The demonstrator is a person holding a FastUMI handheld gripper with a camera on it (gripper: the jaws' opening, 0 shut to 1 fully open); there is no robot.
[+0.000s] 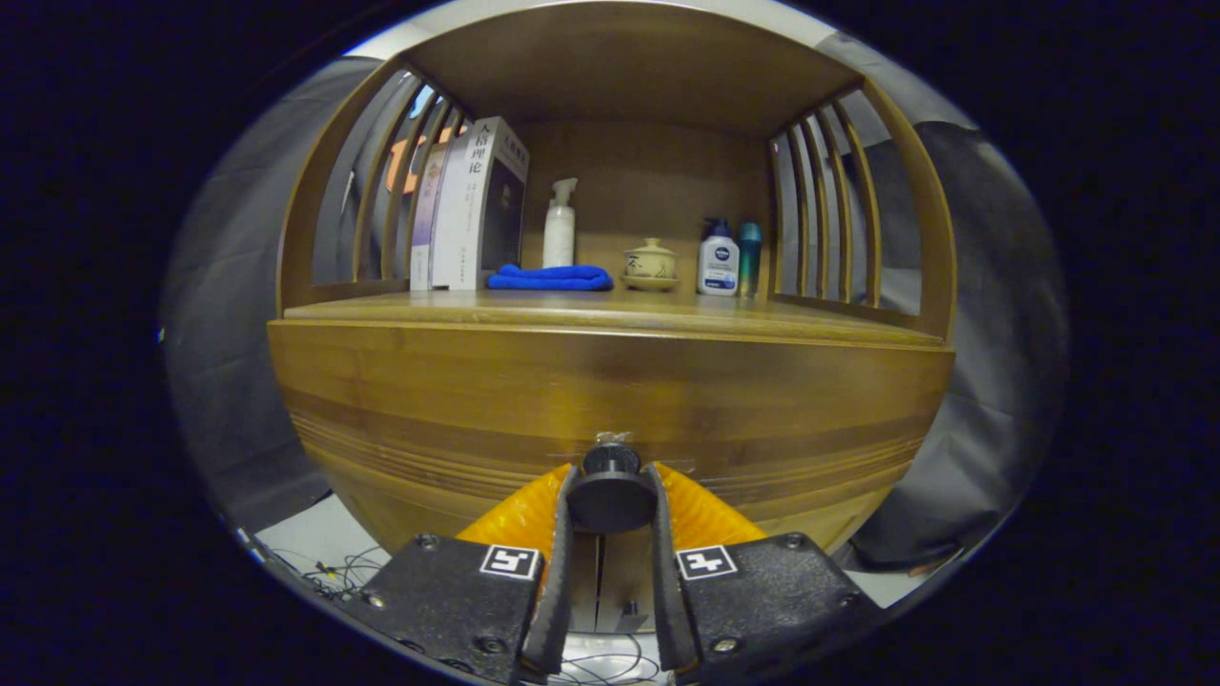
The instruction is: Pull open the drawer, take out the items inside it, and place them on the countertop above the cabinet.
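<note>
Your gripper (610, 500) fingers pinch the drawer knob (610, 491), low center of the drawer front (610, 400), below the bench (610, 310). Risk: off-axis pull w/ loose pinch lets the knob slip; jerking may jam the drawer.

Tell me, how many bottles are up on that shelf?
3: a white pump bottle behind the blue cloth, and a white lotion bottle beside a teal bottle.

Dark cloth wall (229, 314), pale floor (305, 543)
</note>
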